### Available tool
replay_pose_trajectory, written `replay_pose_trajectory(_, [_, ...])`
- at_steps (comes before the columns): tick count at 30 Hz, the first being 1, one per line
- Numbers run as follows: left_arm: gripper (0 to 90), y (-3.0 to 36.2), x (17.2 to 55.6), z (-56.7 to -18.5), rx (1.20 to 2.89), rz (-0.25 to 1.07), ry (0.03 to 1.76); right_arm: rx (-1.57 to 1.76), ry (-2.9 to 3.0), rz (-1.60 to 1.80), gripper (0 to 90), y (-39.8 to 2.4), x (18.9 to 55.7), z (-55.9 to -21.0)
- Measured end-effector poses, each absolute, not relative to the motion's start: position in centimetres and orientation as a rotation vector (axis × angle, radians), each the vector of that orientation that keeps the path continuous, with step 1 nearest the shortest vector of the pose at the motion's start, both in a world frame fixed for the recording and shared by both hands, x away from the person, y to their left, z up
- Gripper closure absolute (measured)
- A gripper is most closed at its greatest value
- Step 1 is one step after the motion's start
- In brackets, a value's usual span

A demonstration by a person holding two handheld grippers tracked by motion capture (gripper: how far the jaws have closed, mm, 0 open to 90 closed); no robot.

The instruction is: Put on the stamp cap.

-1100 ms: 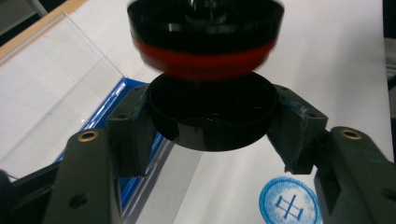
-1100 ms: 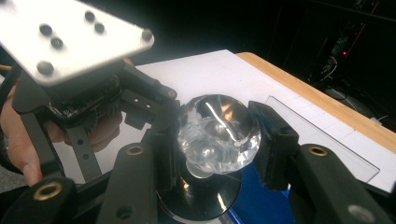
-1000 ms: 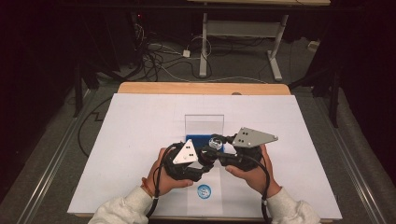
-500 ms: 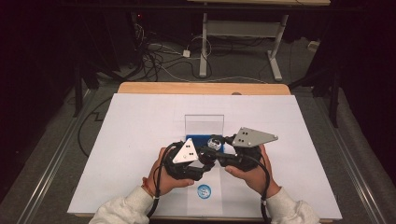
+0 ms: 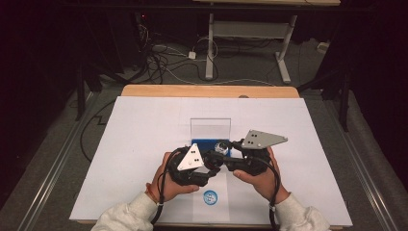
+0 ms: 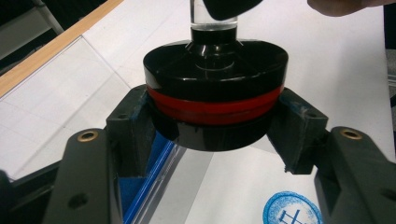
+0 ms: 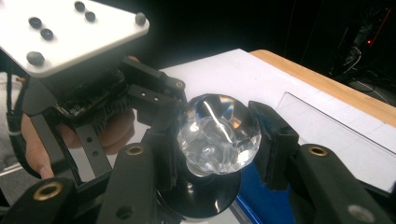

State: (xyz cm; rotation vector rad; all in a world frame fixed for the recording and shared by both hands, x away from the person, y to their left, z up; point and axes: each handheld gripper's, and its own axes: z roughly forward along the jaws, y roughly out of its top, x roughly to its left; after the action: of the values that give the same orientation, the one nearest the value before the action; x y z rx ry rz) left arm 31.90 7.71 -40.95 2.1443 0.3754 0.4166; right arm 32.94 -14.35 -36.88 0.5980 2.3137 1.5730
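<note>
A stamp with a round black base and a red band (image 6: pixel 215 93) is held between the two grippers just above the white sheet. Its clear faceted knob (image 7: pixel 218 128) glints in the right gripper view. My left gripper (image 6: pixel 215 129) is shut on the black base, one pad on each side. My right gripper (image 7: pixel 218 136) is shut on the clear knob from the opposite side. In the high view the stamp (image 5: pixel 220 147) sits between the left gripper (image 5: pixel 211 162) and the right gripper (image 5: pixel 230 158), over the near edge of a blue ink pad (image 5: pixel 201 144).
The ink pad's clear lid (image 5: pixel 210 127) stands upright behind it. A round blue stamped print (image 5: pixel 210 196) lies on the white sheet (image 5: pixel 144 144) near the front edge. The wooden table edge (image 5: pixel 207 91) runs along the back, with cables and table legs on the floor beyond.
</note>
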Motion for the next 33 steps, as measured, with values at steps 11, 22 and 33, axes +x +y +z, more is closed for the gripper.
replay_pose_trajectory(11, [36.6, 7.60, 31.69, -40.91, 2.166, 0.439, 0.378, 0.589, 2.328, 1.553, 57.0, -14.11, 32.91, -37.21])
replay_pose_trajectory(22, [36.8, 7.86, 31.73, -40.95, 2.161, 0.418, 0.388, 0.595, 2.321, 1.546, 57.3, -14.14, 32.87, -37.48])
replay_pose_trajectory(33, [36.8, 7.88, 31.35, -40.76, 2.183, 0.452, 0.383, 0.640, 2.358, 1.567, 57.4, -14.42, 33.17, -37.76])
